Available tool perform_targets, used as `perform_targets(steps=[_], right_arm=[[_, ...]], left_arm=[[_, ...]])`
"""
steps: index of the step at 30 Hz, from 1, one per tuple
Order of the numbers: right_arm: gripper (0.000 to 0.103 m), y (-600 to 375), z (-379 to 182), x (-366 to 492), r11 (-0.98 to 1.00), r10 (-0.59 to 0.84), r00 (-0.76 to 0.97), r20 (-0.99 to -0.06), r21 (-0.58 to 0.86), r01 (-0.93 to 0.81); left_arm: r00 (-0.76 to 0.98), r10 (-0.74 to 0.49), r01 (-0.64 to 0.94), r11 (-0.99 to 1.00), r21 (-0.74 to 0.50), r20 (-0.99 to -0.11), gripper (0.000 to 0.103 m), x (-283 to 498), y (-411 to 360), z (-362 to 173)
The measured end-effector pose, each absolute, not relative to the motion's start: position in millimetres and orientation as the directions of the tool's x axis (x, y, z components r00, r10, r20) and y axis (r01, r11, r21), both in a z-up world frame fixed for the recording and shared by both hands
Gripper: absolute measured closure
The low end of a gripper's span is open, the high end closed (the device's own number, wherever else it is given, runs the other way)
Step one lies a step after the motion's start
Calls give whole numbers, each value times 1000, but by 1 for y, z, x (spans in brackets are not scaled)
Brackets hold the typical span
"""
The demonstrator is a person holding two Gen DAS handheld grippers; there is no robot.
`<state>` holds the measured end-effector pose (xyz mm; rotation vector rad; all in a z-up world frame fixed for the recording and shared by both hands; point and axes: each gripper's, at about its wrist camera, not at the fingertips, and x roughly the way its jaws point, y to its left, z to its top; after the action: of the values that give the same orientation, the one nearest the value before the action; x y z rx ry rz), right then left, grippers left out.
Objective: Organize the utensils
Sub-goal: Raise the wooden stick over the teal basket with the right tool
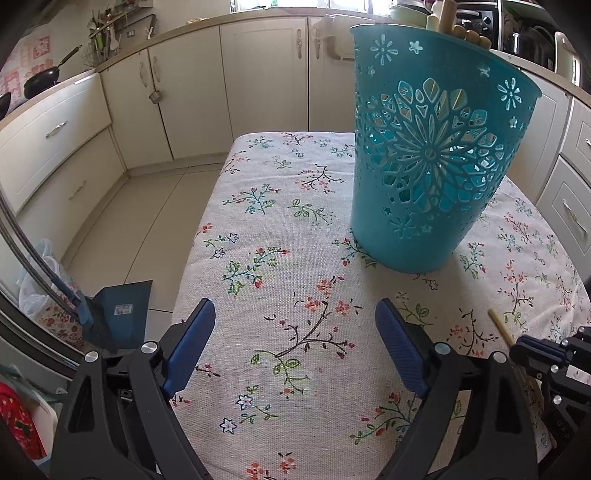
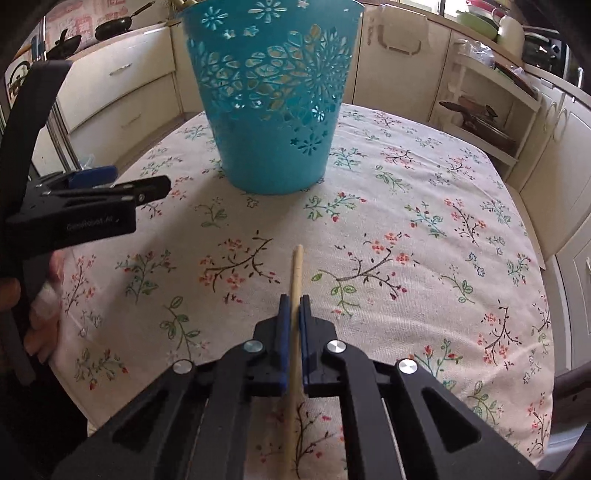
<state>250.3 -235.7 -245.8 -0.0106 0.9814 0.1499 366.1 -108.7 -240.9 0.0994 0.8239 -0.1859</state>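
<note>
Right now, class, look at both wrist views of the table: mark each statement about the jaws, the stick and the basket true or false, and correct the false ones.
1. The right gripper has its jaws closed on a wooden stick. True.
2. The left gripper holds the basket. False: its jaws stand open over the floral tablecloth, with nothing between them.
3. The teal basket stands upright on the tablecloth. True.
4. The basket is empty. False: wooden handles stick out above its rim.
5. The stick points away from the basket. False: its free end points towards it.

Teal basket [image 1: 432,177]; floral cream tablecloth [image 1: 280,258]; blue claw pads [image 1: 192,343].
</note>
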Motion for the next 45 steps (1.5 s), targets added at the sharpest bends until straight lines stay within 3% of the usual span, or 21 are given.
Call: perform_targets(steps=[3, 6, 8, 10, 16, 17, 19, 21, 24, 25, 28, 31, 33, 34, 36, 41, 45], right_arm=[[98, -253, -225, 247, 957, 281, 562, -778, 267, -108], [97, -277, -181, 245, 883, 413, 658, -630, 453, -121], [97, -277, -158, 247, 898, 391, 697, -601, 417, -144], [98, -265, -151, 250, 945, 309, 711, -631, 288, -156], [96, -242, -207, 268, 984, 175, 629, -757, 129, -119], [93, -243, -216, 271, 984, 178, 611, -771, 144, -105], [66, -244, -224, 273, 983, 182, 595, -783, 167, -80], [65, -241, -226, 276, 985, 172, 592, -788, 147, -90], [65, -233, -233, 283, 988, 141, 558, -818, 78, -135], [70, -231, -238, 286, 987, 123, 537, -834, 49, -151], [97, -226, -247, 284, 979, 77, 522, -850, -35, -201], [98, -238, -239, 278, 983, 147, 511, -847, 69, -168], [98, -258, -213, 270, 956, 289, 560, -776, 266, -124], [98, -270, -190, 264, 918, 366, 617, -697, 377, -119], [98, -284, -152, 258, 874, 405, 719, -565, 470, -124], [98, -287, -61, 262, 873, 305, 907, -290, 466, -145], [98, -272, -21, 272, 900, 180, 975, -129, 422, -111]], left_arm=[[664, -126, 204, 979, 17, -737, 18, 366, -108, -241], [663, -124, 205, 979, 19, -738, 18, 366, -109, -241], [663, -124, 204, 979, 19, -739, 18, 366, -109, -241], [663, -125, 202, 979, 16, -738, 18, 366, -108, -241], [665, -130, 202, 979, 9, -736, 18, 365, -106, -241], [665, -131, 202, 979, 8, -735, 18, 365, -105, -241], [665, -134, 202, 979, 4, -735, 18, 365, -105, -241], [665, -135, 204, 979, 4, -735, 18, 365, -105, -241], [664, -135, 207, 978, 7, -735, 18, 365, -105, -240], [664, -136, 207, 978, 7, -735, 18, 365, -105, -240], [664, -138, 206, 979, 2, -735, 18, 365, -105, -240], [663, -139, 207, 978, 2, -735, 18, 365, -105, -240], [664, -139, 207, 978, 2, -735, 18, 365, -105, -240], [664, -139, 207, 978, 2, -735, 18, 365, -105, -240], [663, -136, 207, 978, 5, -736, 18, 365, -105, -240], [663, -130, 203, 979, 9, -737, 18, 366, -105, -241], [665, -131, 196, 981, 2, -736, 18, 366, -104, -240]])
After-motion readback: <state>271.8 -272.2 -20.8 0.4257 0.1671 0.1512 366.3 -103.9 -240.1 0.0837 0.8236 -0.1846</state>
